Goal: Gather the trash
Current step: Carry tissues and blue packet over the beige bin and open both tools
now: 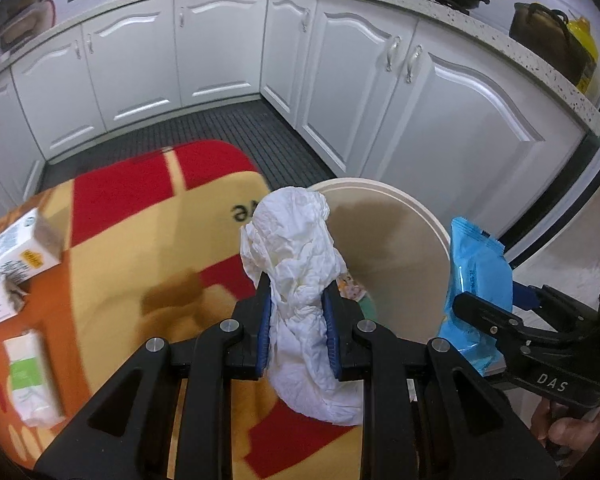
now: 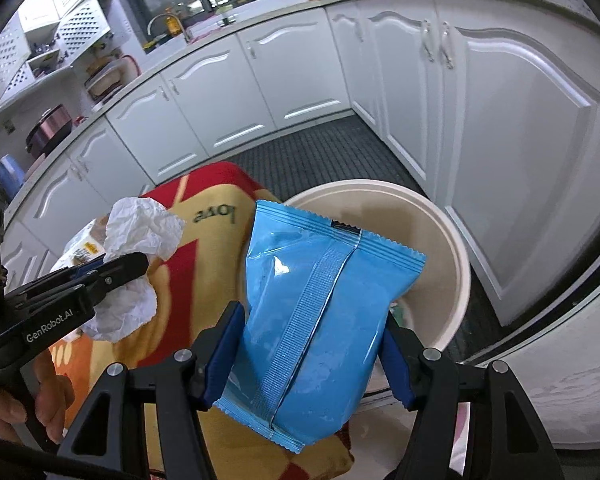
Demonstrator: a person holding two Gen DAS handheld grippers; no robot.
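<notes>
Item 1. Left gripper [image 1: 298, 320]: jaws pressed nearly together, pinching a crumpled white tissue [image 1: 296, 256]. The tissue's long axis runs along the fingers, one crumpled end standing beyond the tips, the other hanging below the jaws.

Item 2. Right gripper [image 2: 312, 344]: jaws about half spread, clamped on the flanks of a blue snack packet [image 2: 316, 304]. The packet's long axis runs along the fingers, its crimped top edge pointing forward over the bin.

Item 3. Cream round waste bin [image 2: 456, 280]: stands on the floor just off the right edge of the blanket-covered table [image 1: 112, 248], near the white cabinet doors [image 1: 460, 120]. Mouth open, with a little printed rubbish at the bottom.

Item 4. Deciding relation: the bin lies ahead of and below both grippers. The packet's forward end is over the bin's mouth; the tissue sits at the bin's left rim, its upper part overlapping the opening in the left wrist view. The right gripper appears the nearer to a drop.

Item 5. Room: the two grippers are side by side and close; the cabinets limit room on the bin's right. Judged risk: the tissue's hanging tail may fall on the table.

Item 6. Remaining on the table's left edge: a small carton [image 1: 20, 248] and a white-and-green tissue pack [image 1: 30, 376].
</notes>
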